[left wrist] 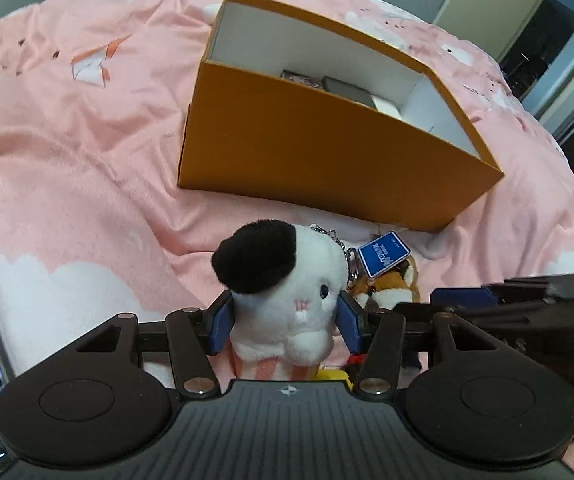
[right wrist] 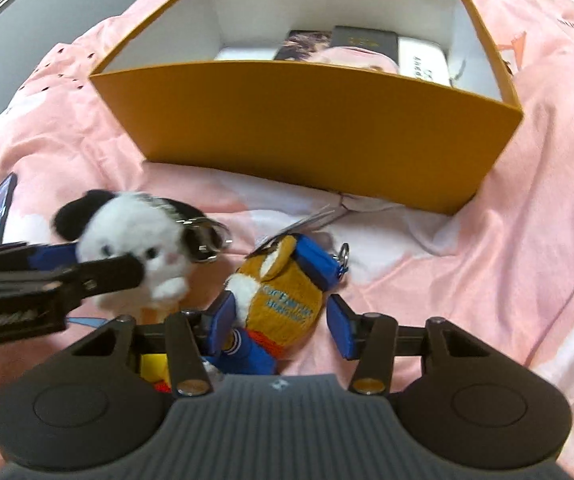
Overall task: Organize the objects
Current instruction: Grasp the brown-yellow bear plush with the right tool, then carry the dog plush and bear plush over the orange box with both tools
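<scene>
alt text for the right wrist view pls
The right tool straddles an orange-and-white plush keychain lying on a pink bedspread, its right pad not touching. To its left, the left tool grips a black-and-white plush keychain; behind stands an open orange box holding small packages.

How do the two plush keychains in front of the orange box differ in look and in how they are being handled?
The black-and-white plush is white with a black ear; the orange plush is orange-brown with blue printed lettering. The left gripper has both pads against the black-and-white plush, which is upright; the right gripper touches the orange plush, lying on the pink bedding, with one pad only. Both carry metal keyrings and sit outside the orange box.
</scene>
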`<state>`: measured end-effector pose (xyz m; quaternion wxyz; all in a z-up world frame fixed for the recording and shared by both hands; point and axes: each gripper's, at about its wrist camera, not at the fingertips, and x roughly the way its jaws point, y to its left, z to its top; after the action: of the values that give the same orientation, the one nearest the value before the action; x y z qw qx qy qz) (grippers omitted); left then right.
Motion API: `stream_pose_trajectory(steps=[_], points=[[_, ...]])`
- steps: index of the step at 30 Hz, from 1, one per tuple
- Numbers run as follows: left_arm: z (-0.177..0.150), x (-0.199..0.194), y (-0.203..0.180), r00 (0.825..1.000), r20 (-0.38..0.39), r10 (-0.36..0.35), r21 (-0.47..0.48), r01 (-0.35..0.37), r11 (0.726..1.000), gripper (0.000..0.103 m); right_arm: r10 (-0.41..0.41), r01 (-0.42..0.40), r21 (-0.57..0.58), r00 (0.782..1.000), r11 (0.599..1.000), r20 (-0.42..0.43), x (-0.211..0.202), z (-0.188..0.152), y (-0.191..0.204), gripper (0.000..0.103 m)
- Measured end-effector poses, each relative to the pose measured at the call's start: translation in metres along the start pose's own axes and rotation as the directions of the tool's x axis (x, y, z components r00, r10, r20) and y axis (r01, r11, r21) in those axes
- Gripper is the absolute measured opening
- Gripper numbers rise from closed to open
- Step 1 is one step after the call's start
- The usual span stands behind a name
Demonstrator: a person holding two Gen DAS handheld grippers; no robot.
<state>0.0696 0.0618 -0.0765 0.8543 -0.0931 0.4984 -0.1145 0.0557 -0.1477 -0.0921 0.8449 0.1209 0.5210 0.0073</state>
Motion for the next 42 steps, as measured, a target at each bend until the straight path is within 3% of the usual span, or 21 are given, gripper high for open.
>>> stream_pose_trajectory(steps=[4, 11, 14, 21, 30, 37, 42], points=[[-0.001, 0.006, 0.006, 1.0, 0.001, -0.009, -0.025, 0.009, 1.0, 0.061, -0.018, 0.017, -0.062, 1.0, 0.998, -0.004, 0.005, 0.005, 0.009, 0.054], [-0.001, 0.012, 0.012, 1.0, 0.009, -0.018, -0.055, 0.019, 0.998, 0.066, -0.062, 0.052, -0.18, 0.997, 0.982, -0.048, 0.028, 0.002, 0.027, 0.069], [-0.002, 0.016, 0.016, 1.0, 0.007, -0.026, -0.07, 0.026, 0.997, 0.069, -0.098, 0.09, -0.195, 0.995, 0.977, -0.035, 0.034, 0.0, 0.028, 0.061], [-0.003, 0.023, 0.02, 0.999, -0.001, -0.038, -0.095, 0.038, 0.995, 0.073, -0.074, 0.07, -0.112, 0.997, 0.991, -0.029, 0.025, 0.004, 0.01, 0.061], [-0.009, 0.019, 0.022, 0.999, 0.017, -0.028, -0.13, 0.03, 0.991, 0.073, -0.048, 0.047, -0.112, 0.999, 0.993, -0.014, 0.022, 0.004, 0.008, 0.052], [-0.012, 0.011, 0.017, 0.999, 0.047, -0.021, -0.124, 0.027, 0.992, 0.062, -0.03, 0.031, -0.101, 0.999, 0.994, 0.009, 0.015, 0.004, 0.008, 0.049], [-0.01, -0.002, 0.017, 0.996, 0.08, -0.045, -0.125, 0.054, 0.991, 0.06, -0.002, 0.01, -0.105, 0.996, 0.994, 0.085, -0.006, 0.009, 0.005, 0.048]])
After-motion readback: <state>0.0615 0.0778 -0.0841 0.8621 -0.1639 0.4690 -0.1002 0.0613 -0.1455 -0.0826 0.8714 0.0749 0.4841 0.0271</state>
